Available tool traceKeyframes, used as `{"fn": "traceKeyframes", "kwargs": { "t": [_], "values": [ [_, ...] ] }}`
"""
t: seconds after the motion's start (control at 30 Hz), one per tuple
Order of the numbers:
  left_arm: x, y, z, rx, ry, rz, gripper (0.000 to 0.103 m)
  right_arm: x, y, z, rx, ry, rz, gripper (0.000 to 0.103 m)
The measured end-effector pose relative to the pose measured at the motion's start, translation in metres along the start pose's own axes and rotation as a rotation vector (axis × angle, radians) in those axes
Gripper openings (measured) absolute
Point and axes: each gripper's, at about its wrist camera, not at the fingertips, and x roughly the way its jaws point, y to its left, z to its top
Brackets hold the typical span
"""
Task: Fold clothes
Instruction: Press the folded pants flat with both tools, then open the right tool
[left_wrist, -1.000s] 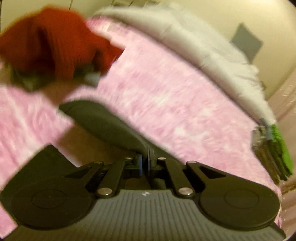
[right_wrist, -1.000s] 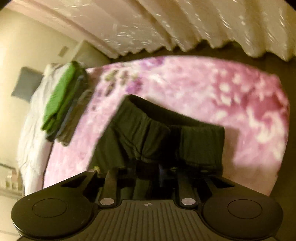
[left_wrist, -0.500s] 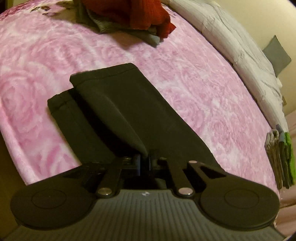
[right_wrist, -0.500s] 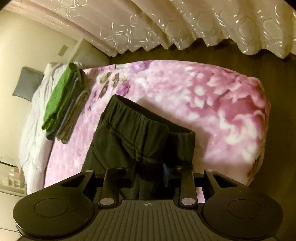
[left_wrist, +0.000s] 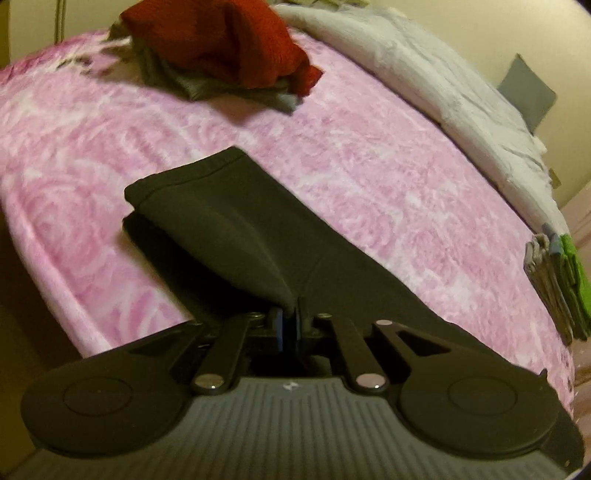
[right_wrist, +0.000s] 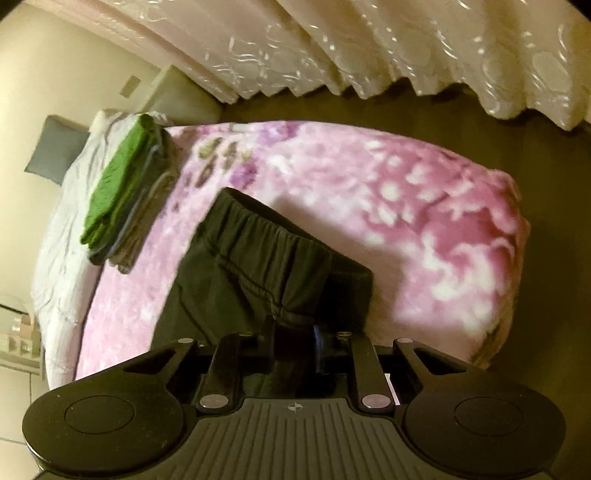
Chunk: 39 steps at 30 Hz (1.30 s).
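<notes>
Black trousers (left_wrist: 221, 221) lie on the pink flowered blanket (left_wrist: 369, 166), one leg doubled over the other. My left gripper (left_wrist: 290, 314) pinches a fold of the leg fabric; its jaws are opening a little, with the cloth still pressed between the pads. In the right wrist view the gathered elastic waistband of the trousers (right_wrist: 251, 258) is bunched between the fingers of my right gripper (right_wrist: 295, 325), whose jaws are closing on it. The lower waistband layer shows to its right.
A red knit garment (left_wrist: 229, 40) on grey clothes (left_wrist: 192, 83) is heaped at the blanket's far side. A folded stack with a green top (right_wrist: 122, 192) sits beside a white duvet (left_wrist: 443, 81). The bed edge and dark floor (right_wrist: 554, 147) run below a curtain (right_wrist: 369, 44).
My left gripper has carried the trouser leg across and down, so the hems now lie in view ahead. At the right gripper the waistband halves have come together, one over the other.
</notes>
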Motion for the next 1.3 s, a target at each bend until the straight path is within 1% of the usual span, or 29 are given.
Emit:
{"fn": "traceKeyframes", "kwargs": {
  "t": [0.07,0.13,0.17,0.2,0.27,0.3,0.4,0.57,0.77,0.87,1.03,1.13,1.17,1.2,1.23,1.27,1.3],
  "values": [
    [0.006,0.009,0.0,-0.06,0.016,-0.001,0.009,0.002,-0.002,0.001,0.007,0.013,0.0,0.018],
    [0.011,0.016,0.0,-0.114,0.03,-0.002,0.008,0.003,-0.006,0.001,0.028,0.022,0.003,0.018],
    [0.009,0.015,0.0,-0.091,0.022,-0.007,0.004,0.003,-0.007,0.001,0.032,0.023,0.003,0.018],
    [0.007,0.014,-0.001,-0.069,0.014,-0.013,0.003,0.001,-0.005,0.002,0.028,0.017,0.008,0.018],
    [0.004,0.011,-0.003,-0.025,0.001,-0.022,0.003,-0.004,-0.001,0.004,0.015,0.0,0.022,0.018],
    [0.006,0.012,-0.004,-0.016,0.014,-0.017,0.004,-0.006,0.001,0.004,0.008,-0.009,0.03,0.018],
    [0.012,0.017,-0.006,-0.009,0.03,-0.007,0.006,-0.01,0.001,0.004,0.008,-0.013,0.038,0.018],
    [0.009,0.011,-0.007,0.047,0.002,0.002,0.006,-0.012,-0.005,-0.003,0.03,-0.009,0.026,0.017],
    [0.012,0.011,-0.008,0.06,0.007,0.015,0.006,-0.014,-0.007,-0.004,0.032,-0.015,0.033,0.017],
    [0.012,0.011,-0.007,0.073,0.012,0.018,0.006,-0.018,-0.006,-0.008,0.019,-0.033,0.032,0.017],
    [0.014,0.009,-0.005,0.099,0.022,0.026,0.006,-0.017,-0.014,-0.016,0.023,-0.04,-0.014,0.017],
    [0.016,0.002,-0.008,0.155,0.027,0.054,0.008,-0.003,-0.01,-0.016,-0.053,-0.007,-0.076,0.017],
    [0.015,-0.001,-0.008,0.181,0.029,0.067,0.01,-0.001,-0.005,-0.017,-0.09,-0.004,-0.114,0.019],
    [0.013,-0.004,-0.008,0.209,0.03,0.083,0.013,-0.002,0.003,-0.017,-0.13,-0.005,-0.159,0.037],
    [0.01,-0.007,-0.009,0.228,0.036,0.104,0.015,-0.003,0.011,-0.018,-0.171,-0.007,-0.205,0.05],
    [0.005,-0.011,-0.01,0.243,0.044,0.123,0.016,-0.003,0.019,-0.019,-0.211,-0.008,-0.25,0.065],
    [0.0,-0.015,-0.012,0.258,0.05,0.142,0.016,-0.008,0.03,-0.023,-0.276,-0.036,-0.294,0.065]
  ]
}}
